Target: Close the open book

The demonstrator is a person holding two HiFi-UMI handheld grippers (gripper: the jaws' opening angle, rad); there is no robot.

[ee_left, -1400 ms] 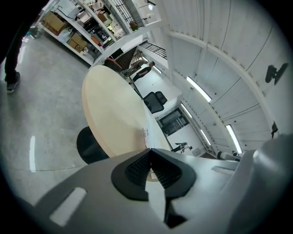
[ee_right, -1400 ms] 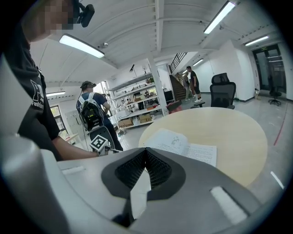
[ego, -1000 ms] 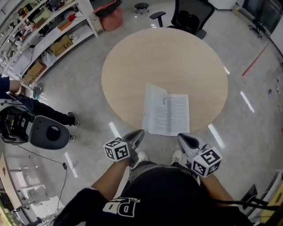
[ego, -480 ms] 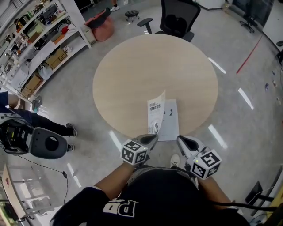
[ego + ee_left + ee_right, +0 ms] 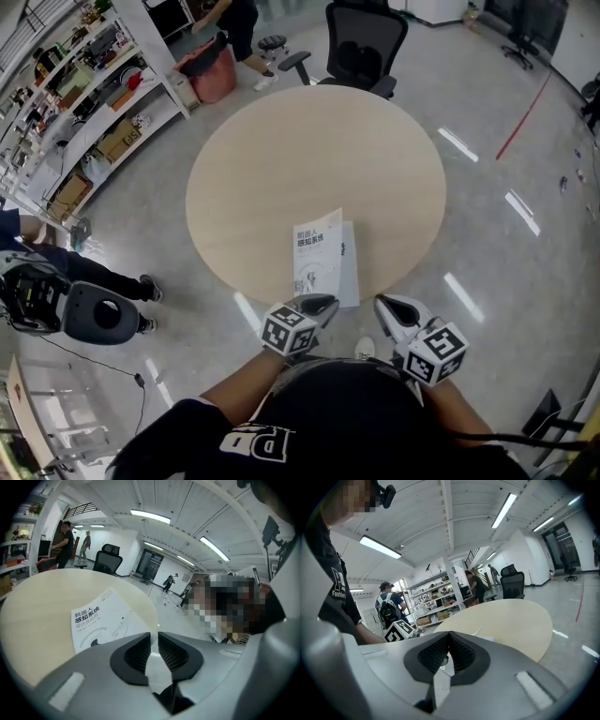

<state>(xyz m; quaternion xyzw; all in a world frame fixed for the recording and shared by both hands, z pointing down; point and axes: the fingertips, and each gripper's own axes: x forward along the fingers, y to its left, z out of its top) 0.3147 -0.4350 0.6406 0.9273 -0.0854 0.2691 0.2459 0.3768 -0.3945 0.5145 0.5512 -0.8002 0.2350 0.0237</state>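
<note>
**Book, position.** The book [image 5: 321, 255] lies on the round table [image 5: 281, 159], close to the rim nearest the person and just ahead of both grippers. Neither gripper touches it.

**Book, orientation.** Its long axis runs from the near rim toward the table's middle, leaning slightly to the right at the far end in the head view. The white front cover faces up. A narrow strip of the pages beneath shows along its right edge. Whether the cover lies fully flat cannot be told.

**Writing.** The cover bears a three-line title in dark Chinese characters, 机器人 / 感知系统 / 设计及应用, near its far left corner. The title reads upright from the person's side, so the head of the book points away from them. Faint grey curved graphics lie below it. The person's black shirt [image 5: 337, 422] carries large white letters, seemingly "PD", and the word "Fashion" shows on it in the right gripper view.

**Left gripper** [image 5: 319, 302]. The jaws have just been opening and stand a narrow gap apart. Nothing is between the pads.

**Right gripper** [image 5: 386, 304]. The ribbed pads meet at their tips. It holds nothing.

**Surroundings.** An office chair [image 5: 364, 42] stands beyond the table, and shelves [image 5: 89, 98] stand at the left.
</note>
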